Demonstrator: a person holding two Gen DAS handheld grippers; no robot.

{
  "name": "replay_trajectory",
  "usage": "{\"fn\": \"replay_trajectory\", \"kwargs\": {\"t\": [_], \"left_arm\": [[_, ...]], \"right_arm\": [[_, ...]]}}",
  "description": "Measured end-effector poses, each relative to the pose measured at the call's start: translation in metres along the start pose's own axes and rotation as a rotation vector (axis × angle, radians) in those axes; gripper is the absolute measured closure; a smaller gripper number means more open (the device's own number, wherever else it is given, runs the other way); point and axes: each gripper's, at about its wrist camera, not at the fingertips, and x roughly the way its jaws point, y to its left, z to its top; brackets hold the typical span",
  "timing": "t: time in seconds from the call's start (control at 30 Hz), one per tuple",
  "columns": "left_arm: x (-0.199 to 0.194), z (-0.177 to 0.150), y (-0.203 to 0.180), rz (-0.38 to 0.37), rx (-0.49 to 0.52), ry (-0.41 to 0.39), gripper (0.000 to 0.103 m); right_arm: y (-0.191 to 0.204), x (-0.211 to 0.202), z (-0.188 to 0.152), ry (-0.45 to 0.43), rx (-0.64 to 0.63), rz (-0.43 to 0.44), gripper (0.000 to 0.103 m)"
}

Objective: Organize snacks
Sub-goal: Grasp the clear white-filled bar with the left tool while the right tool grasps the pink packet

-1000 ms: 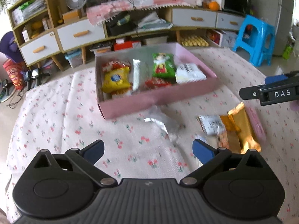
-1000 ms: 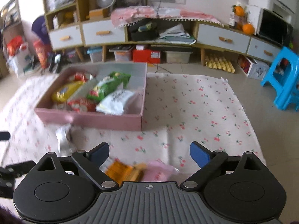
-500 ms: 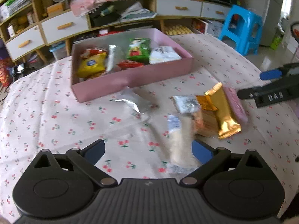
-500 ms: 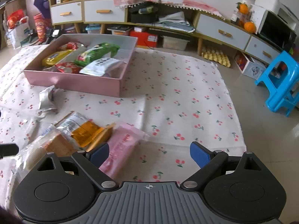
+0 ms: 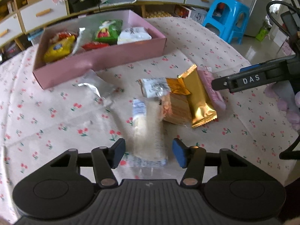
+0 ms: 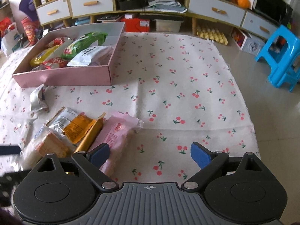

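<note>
A pink box (image 5: pixel 97 63) on the cherry-print cloth holds several snack packets. In front of it lie loose snacks: a silver wrapper (image 5: pixel 93 84), an orange cracker packet (image 5: pixel 174 108), a gold packet (image 5: pixel 198 101) and a pink packet (image 6: pixel 116 133). A long pale cracker packet (image 5: pixel 148 131) lies between the fingers of my left gripper (image 5: pixel 149 154). Its jaws are closing, with small gaps still showing at both pads. My right gripper (image 6: pixel 150 156) is open wide over the cloth, its left finger above the pink packet's near end.
The cloth (image 6: pixel 187 93) ends at a tiled floor on the right, where a blue stool (image 6: pixel 281 56) stands. Low cabinets with drawers (image 6: pixel 215 11) run along the back. The right gripper's finger (image 5: pixel 243 80) reaches into the left wrist view beside the pink packet.
The left jaws have narrowed from wide open to either side of the pale packet. Both grippers have dropped closer to the loose snacks, which now sit larger and nearer.
</note>
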Motion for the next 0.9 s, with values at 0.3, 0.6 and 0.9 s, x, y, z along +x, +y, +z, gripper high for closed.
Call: {"fn": "replay_trajectory", "kwargs": {"t": [0.3, 0.6, 0.9], "left_arm": [[0.004, 0.002, 0.000, 0.039, -0.016, -0.004, 0.070], [-0.003, 0.003, 0.015, 0.093, -0.064, -0.015, 0.070], [-0.004, 0.005, 0.025, 0.122, -0.100, -0.016, 0.070]], "right_arm": [[0.002, 0.004, 0.003, 0.048, 0.066, 0.074, 0.008], [0.014, 0.009, 0.002, 0.055, 0.073, 0.093, 0.008], [0.022, 0.014, 0.002, 0.058, 0.076, 0.095, 0.008]]}}
